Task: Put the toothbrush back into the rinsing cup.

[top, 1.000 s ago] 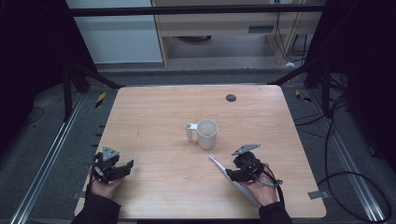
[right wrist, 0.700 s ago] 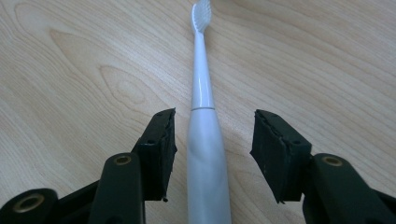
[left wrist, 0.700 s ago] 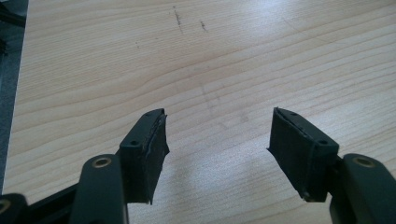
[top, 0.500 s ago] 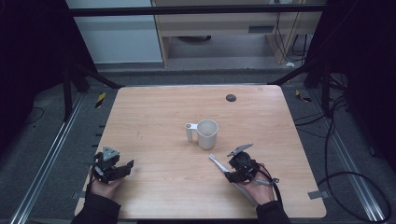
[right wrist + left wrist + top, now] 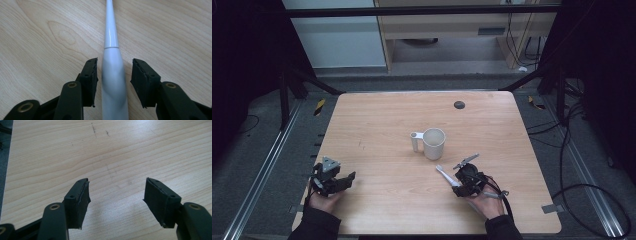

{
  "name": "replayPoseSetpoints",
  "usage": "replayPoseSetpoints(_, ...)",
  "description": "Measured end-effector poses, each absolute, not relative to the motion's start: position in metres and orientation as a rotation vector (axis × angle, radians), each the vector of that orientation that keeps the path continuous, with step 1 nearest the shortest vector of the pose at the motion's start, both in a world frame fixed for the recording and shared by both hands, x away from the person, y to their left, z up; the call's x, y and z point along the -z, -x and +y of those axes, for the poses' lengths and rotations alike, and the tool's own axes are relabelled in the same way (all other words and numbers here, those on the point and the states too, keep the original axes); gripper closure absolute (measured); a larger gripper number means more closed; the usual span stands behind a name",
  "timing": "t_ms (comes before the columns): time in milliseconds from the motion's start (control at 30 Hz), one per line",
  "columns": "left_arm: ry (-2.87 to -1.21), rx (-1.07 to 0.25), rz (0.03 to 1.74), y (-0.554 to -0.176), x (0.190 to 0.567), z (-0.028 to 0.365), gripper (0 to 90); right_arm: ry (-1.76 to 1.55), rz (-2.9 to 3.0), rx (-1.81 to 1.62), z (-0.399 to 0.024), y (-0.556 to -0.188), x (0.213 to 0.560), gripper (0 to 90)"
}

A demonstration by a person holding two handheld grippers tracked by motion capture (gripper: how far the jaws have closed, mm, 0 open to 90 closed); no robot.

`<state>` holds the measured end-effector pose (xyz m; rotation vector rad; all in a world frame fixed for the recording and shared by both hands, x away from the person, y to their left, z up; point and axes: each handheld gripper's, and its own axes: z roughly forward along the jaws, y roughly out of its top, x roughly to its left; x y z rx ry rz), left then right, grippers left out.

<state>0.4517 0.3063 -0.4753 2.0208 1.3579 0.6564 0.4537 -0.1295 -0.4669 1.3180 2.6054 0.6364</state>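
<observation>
A slim white toothbrush-like stick (image 5: 445, 175) lies flat on the wooden table (image 5: 377, 125), just in front of a white mug (image 5: 434, 144) whose handle points left. My right gripper (image 5: 458, 184) sits low over the thick end of the stick (image 5: 113, 75). Its jaws straddle it and have just been closing, but a gap remains on each side, so the right gripper (image 5: 114, 63) is open. My left gripper (image 5: 346, 179) rests near the front left corner. In the left gripper view the left gripper (image 5: 117, 182) stands open over bare wood.
A small dark round disc (image 5: 459, 104) sits near the table's far edge. Metal rails (image 5: 267, 165) and cables (image 5: 572, 150) run along the floor on both sides. The wood between the two grippers is bare.
The right gripper has edged slightly left along the white stick, and its jaws stand narrower around it. The left gripper and the mug have not moved.
</observation>
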Motion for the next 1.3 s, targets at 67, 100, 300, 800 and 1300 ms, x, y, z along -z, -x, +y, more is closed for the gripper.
replayPoseSetpoints(67,-2.021,-0.656,1.358,-0.452,0.475,0.306,35.7,-1.325,2.611,-0.622,-0.129,-0.454,0.468,57.6)
replayPoseSetpoints(100,-2.02,-0.655,1.358,-0.452,0.475,0.306,35.7,-1.318,2.617,-0.618,-0.129,-0.455,0.469,58.3)
replayPoseSetpoints(300,-2.023,-0.653,1.359,-0.452,0.475,0.307,35.7,-1.322,2.629,-0.586,-0.126,-0.456,0.472,61.3)
replayPoseSetpoints(800,-2.025,-0.646,1.361,-0.452,0.476,0.307,35.8,-1.347,2.637,-0.518,-0.123,-0.459,0.471,66.9)
replayPoseSetpoints(1300,-2.025,-0.644,1.361,-0.452,0.476,0.307,35.9,-1.339,2.647,-0.559,-0.124,-0.458,0.462,67.4)
